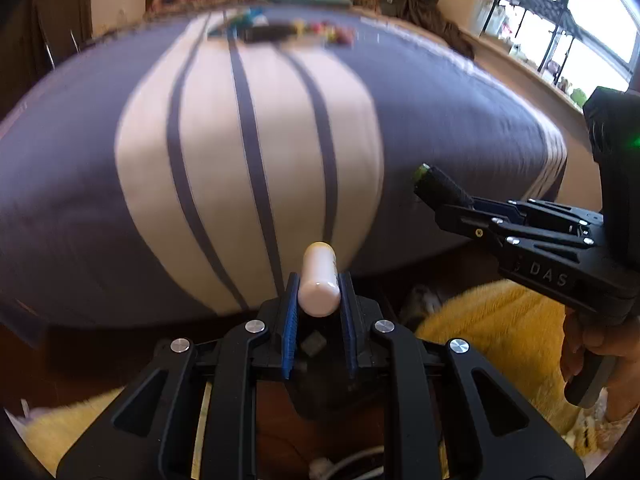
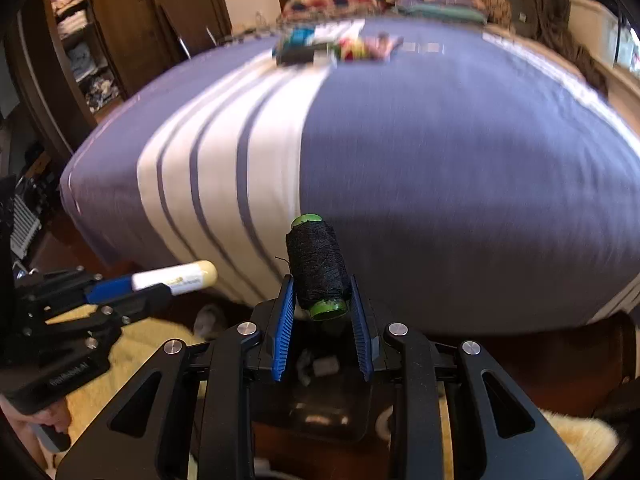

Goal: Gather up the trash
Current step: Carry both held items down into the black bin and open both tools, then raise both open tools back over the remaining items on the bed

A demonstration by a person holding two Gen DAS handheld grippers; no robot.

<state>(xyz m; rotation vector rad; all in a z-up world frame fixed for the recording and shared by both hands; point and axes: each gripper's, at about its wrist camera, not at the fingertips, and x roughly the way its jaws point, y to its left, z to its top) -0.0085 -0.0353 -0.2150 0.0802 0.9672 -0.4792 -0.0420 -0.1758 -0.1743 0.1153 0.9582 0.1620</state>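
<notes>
My left gripper (image 1: 319,298) is shut on a white tube (image 1: 319,280) with rounded ends, held off the near edge of the bed; it also shows in the right wrist view (image 2: 176,278) at the left. My right gripper (image 2: 322,300) is shut on a black thread spool (image 2: 317,266) with green ends; it shows in the left wrist view (image 1: 438,188) at the right. More small colourful items (image 2: 340,46) lie in a blurred pile far up the bed, near the pillows.
The bed (image 1: 440,120) has a purple cover with a white striped band. A yellow fluffy rug (image 1: 500,332) lies on the dark floor below the grippers. Wooden shelves (image 2: 80,40) stand at the left, a window rack (image 1: 560,32) at the right.
</notes>
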